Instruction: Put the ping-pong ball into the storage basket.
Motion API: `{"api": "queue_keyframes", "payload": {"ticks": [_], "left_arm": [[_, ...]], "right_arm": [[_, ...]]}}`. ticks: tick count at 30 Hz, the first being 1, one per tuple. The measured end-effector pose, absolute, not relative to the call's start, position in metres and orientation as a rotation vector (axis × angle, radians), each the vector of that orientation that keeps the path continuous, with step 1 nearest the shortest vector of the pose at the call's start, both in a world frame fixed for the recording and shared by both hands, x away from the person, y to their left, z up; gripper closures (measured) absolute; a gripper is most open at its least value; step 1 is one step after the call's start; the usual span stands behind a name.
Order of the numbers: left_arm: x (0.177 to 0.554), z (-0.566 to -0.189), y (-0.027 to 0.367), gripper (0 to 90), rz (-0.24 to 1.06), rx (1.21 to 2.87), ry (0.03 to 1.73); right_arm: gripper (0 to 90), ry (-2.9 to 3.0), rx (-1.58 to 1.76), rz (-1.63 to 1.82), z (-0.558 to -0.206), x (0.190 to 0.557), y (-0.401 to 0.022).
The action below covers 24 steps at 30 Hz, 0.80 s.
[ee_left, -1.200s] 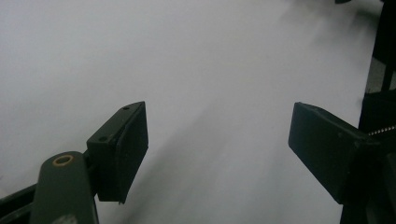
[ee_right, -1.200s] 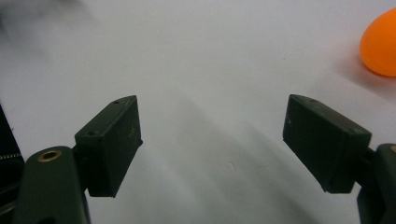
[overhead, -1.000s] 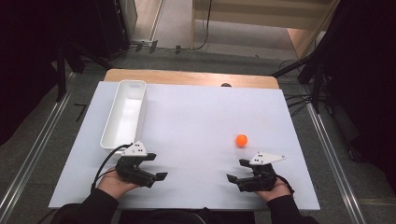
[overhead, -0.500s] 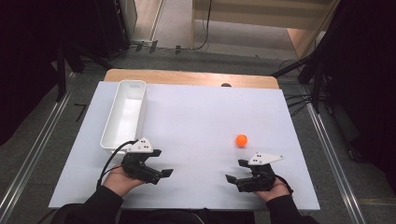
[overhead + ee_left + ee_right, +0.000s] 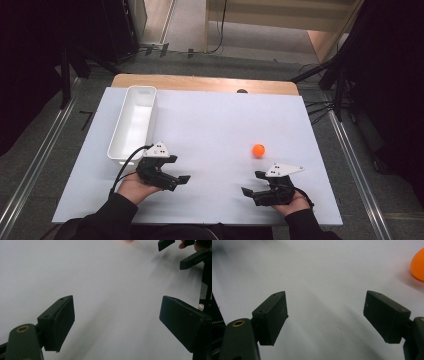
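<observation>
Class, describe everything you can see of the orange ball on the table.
The orange ball is small, round, plain and smooth, with a slightly glossy look like plastic. It lies on the white table top, on the person's right side, casting a small shadow. Nothing grips or touches it. The right gripper, jaws apart, sits nearer the person than the ball. In the right gripper view the ball's edge shows at the upper right, outside the jaws. The white tray lies far off to its left.
</observation>
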State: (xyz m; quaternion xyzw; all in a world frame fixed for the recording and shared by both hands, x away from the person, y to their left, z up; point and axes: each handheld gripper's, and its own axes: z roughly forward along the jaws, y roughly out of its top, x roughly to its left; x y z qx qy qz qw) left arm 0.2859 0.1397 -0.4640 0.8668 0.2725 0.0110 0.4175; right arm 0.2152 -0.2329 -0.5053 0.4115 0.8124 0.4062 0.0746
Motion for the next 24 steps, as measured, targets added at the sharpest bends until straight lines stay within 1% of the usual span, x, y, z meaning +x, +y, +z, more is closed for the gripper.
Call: {"api": "queue_keyframes", "payload": {"ticks": [24], "left_arm": [[0.297,-0.457,0.124,13.7,0.034,2.166,0.675]], "right_arm": [[18.0,2.422,1.254,1.222,-0.505,0.216,-0.237]]}}
